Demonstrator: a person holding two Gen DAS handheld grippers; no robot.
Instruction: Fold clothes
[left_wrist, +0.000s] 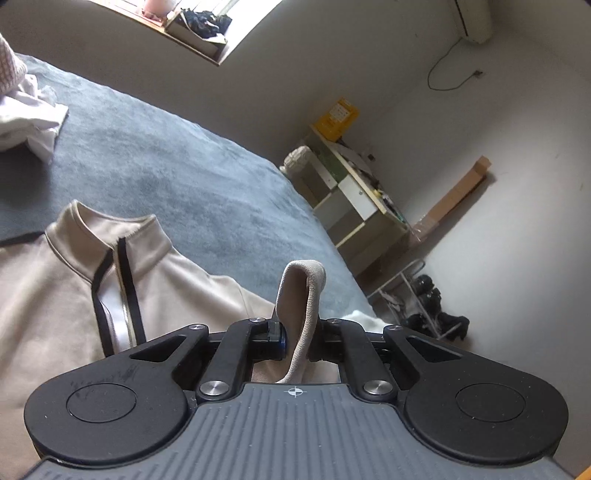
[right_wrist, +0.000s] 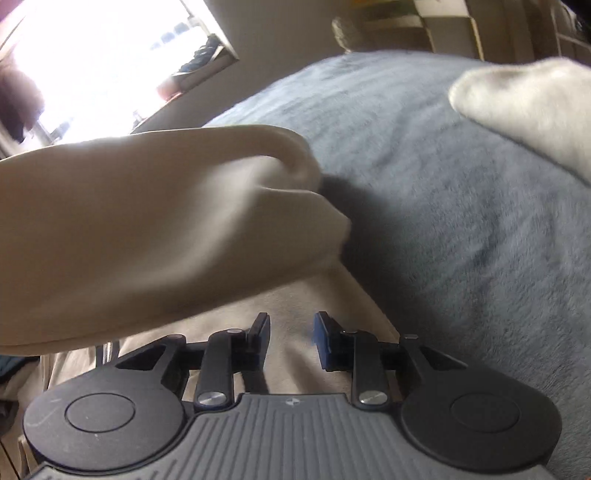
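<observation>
Your left tongs (left_wrist: 295, 341) are clamped on the ribbed cuff (left_wrist: 304, 295) of the beige zip-neck top (left_wrist: 74, 295), which lies spread on the blue-grey bed (left_wrist: 166, 166). Your right tongs (right_wrist: 291, 339) stand parted over the fabric, gripping nothing.

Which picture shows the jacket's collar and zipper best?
The left wrist view: the beige jacket's collar and zipper lie sharp and whole there. The right wrist view shows only blurred beige jacket cloth, no collar.
</observation>
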